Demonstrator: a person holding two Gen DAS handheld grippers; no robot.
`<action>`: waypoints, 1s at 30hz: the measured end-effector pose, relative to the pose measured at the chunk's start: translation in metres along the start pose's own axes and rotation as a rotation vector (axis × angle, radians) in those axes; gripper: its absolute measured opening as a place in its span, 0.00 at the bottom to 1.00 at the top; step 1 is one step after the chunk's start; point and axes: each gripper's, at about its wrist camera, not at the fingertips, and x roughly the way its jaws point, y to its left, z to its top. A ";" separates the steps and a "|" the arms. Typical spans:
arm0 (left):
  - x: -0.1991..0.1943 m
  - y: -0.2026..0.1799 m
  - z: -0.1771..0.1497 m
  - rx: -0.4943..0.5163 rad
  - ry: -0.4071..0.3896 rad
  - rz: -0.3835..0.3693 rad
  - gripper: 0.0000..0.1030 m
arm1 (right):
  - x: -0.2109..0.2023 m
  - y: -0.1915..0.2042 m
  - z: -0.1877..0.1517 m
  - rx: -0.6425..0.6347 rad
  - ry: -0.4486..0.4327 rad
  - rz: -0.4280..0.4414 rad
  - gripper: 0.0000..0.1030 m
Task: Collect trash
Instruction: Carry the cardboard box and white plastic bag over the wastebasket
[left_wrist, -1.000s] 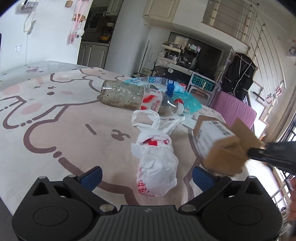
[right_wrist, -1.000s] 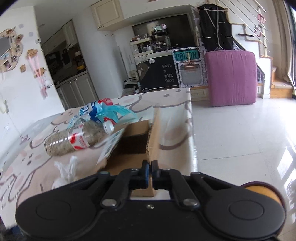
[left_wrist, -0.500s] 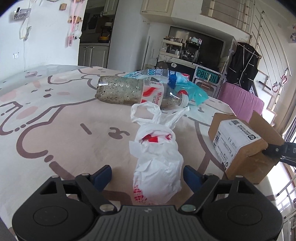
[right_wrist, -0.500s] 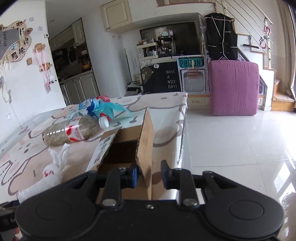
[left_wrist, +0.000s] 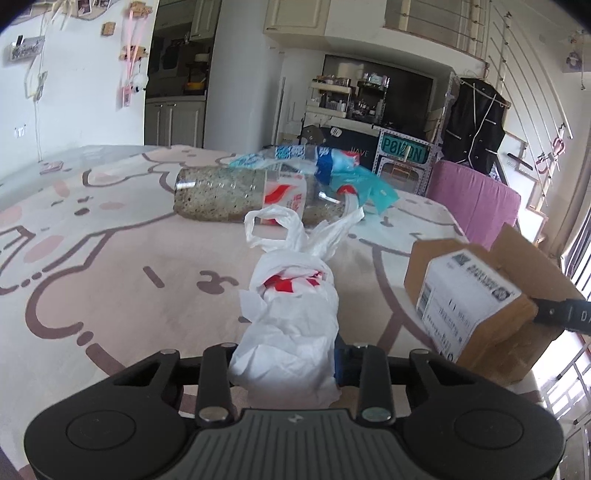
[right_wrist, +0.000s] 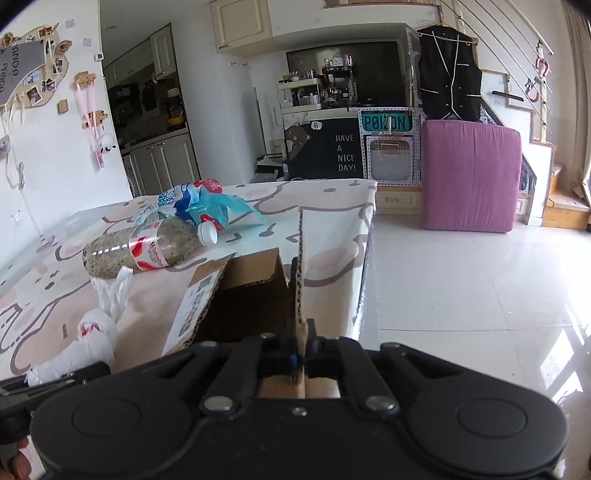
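My left gripper (left_wrist: 284, 360) pinches the white bag (left_wrist: 291, 325), its fingers pressed into the crumpled plastic on both sides; the bag lies on the table (left_wrist: 110, 258) toward its near edge, red print showing through, handles pointing to the far edge. My right gripper (right_wrist: 300, 356) is pressed together on the upright flap of the box (right_wrist: 243, 291), the cardboard edge caught between the pads; the box sits at the table's right edge, open, a white shipping label on its side, print too blurred to read. Beyond the bag lies a bottle (left_wrist: 236, 199) with a red-and-white label, lettering unclear; behind it a blue wrapper (left_wrist: 351, 177). Across the room I read "POISON" on a teal sign (right_wrist: 386, 122) and "HAVE A NICE DAY!" on a black board (right_wrist: 345, 153).
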 end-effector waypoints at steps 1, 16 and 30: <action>-0.003 -0.001 0.001 0.002 -0.005 -0.002 0.34 | -0.003 -0.001 0.000 0.000 0.001 0.002 0.03; -0.053 -0.043 0.019 0.062 -0.062 -0.035 0.34 | -0.067 -0.030 0.007 0.017 -0.074 -0.008 0.03; -0.067 -0.137 0.008 0.170 -0.045 -0.160 0.34 | -0.127 -0.112 -0.008 0.059 -0.102 -0.124 0.03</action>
